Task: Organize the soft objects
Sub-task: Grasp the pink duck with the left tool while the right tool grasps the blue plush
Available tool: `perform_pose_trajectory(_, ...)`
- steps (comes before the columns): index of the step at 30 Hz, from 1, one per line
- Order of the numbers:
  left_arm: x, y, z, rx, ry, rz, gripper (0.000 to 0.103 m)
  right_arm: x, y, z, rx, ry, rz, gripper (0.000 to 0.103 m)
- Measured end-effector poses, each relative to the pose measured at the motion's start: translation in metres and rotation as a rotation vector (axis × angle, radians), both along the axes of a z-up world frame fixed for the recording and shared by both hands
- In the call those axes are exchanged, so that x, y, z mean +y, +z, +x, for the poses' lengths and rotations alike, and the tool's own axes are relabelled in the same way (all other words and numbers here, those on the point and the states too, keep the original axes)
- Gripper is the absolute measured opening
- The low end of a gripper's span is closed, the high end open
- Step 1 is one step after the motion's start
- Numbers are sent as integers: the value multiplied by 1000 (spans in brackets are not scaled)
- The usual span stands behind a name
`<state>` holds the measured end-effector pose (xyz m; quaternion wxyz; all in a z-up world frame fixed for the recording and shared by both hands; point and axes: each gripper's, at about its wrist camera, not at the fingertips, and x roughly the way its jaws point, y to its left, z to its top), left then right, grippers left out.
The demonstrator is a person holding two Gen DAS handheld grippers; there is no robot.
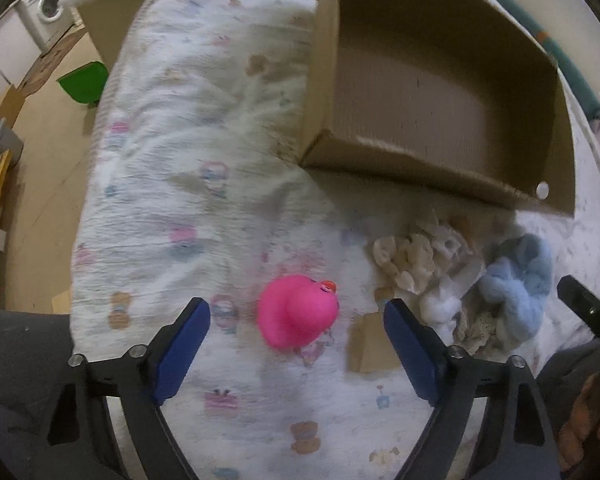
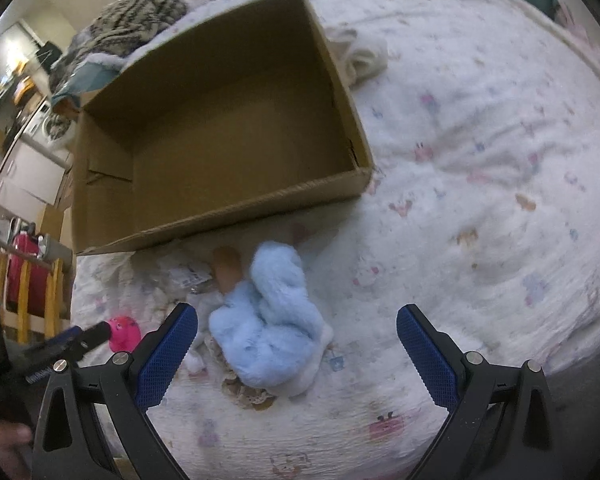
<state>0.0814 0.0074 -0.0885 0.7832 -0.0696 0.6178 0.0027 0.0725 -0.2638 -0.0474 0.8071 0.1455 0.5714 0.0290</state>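
A pink soft duck toy (image 1: 298, 311) lies on the patterned bed cover, between the open fingers of my left gripper (image 1: 298, 312); it also shows in the right wrist view (image 2: 125, 333). A light blue fluffy toy (image 2: 270, 322) lies in front of my open right gripper (image 2: 298, 322), toward its left finger, and also shows in the left wrist view (image 1: 516, 280). Beige and white soft items (image 1: 416, 260) lie beside it. An empty open cardboard box (image 2: 220, 140) stands behind them, also in the left wrist view (image 1: 440, 80).
A white cloth (image 2: 360, 56) lies right of the box. A striped blanket (image 2: 132, 20) sits behind the box. A flat cardboard piece (image 1: 370, 344) lies by the duck. The bed edge drops to the floor on the left, with a green bin (image 1: 84, 82) there.
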Motion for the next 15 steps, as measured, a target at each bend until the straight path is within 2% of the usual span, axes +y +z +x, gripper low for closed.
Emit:
perform_pose_trajectory(4,-9,-15,4,7,-21,46,75,9,-14,6,57,42,-27,103)
perform_pose_trajectory(6,-12,-22,4,22,-33,45,55,19,-19,6,73,85,-41,103)
perform_pose_trajectory(8,-12,-24,4,33,-36,48,44,26,-27,6,98,116,-46,103)
perform_pose_trajectory(9,-11,-25,4,34,-33,46,44,29,-30,6,110,123,-43,100)
perform_pose_trajectory(10,-9,-25,4,35,-28,39,44,29,-35,7,127,123,-39,93)
perform_pose_trajectory(14,-8,-28,3,40,-21,48,42,27,-43,10,153,91,-29,92)
perform_pose_trajectory(15,-7,-26,3,37,-17,45,42,27,-44,10,152,96,-25,87)
